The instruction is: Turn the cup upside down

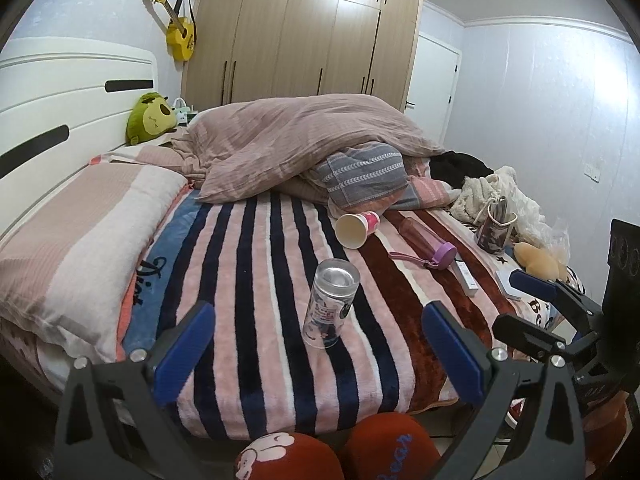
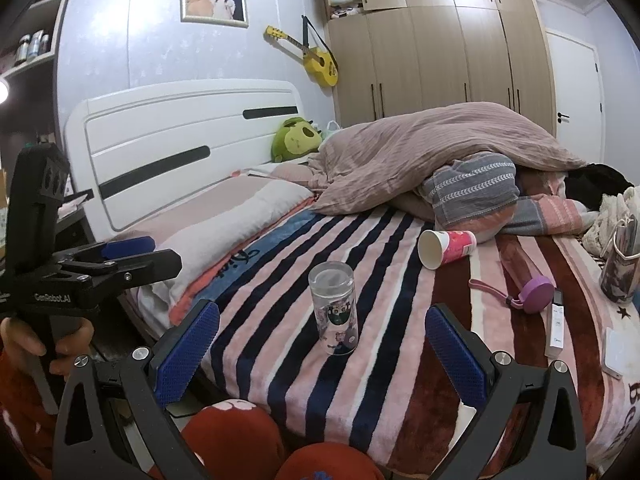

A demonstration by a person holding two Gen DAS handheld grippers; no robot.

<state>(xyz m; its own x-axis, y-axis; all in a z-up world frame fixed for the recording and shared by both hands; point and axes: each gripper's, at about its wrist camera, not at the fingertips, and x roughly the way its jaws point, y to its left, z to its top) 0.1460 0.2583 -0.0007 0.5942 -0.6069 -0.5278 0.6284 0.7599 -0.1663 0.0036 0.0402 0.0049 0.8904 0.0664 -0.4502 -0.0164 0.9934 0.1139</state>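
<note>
- The bed [image 1: 248,264] fills the middle of both views, covered by a striped blanket [image 2: 320,364] in pink, navy and brown bands.
- A wooden wardrobe [image 1: 312,36] stands at the upper centre of the left wrist view, a white headboard [image 2: 188,140] at centre left of the right wrist view.
- A crumpled pinkish duvet [image 1: 296,144] lies heaped across the far half of the bed.
- A pale pillow [image 1: 76,248] rests along the left edge of the left wrist view.
- The left gripper [image 1: 318,356] sits at the bottom of its own view, fingers [image 1: 186,350] spread wide apart and grasping nothing.
- The right gripper [image 2: 322,354] sits likewise at the bottom of its view, fingers [image 2: 188,354] released and empty.
- A yellow ukulele [image 2: 316,58] hangs on the wall beside the wardrobe.
- A green plush toy [image 1: 152,118] leans against the headboard.
- The clear glass cup [image 1: 330,304], printed with cartoon figures, stands on the blanket at lower centre, between and beyond the fingers of each gripper, touching neither; whether its top end is open or closed I cannot tell.
- A pink bottle with a purple cap [image 1: 430,242] lies on its side, right of centre.
- A paper cup [image 2: 446,246] lies on its side just beyond the glass cup, mouth toward the camera.
</note>
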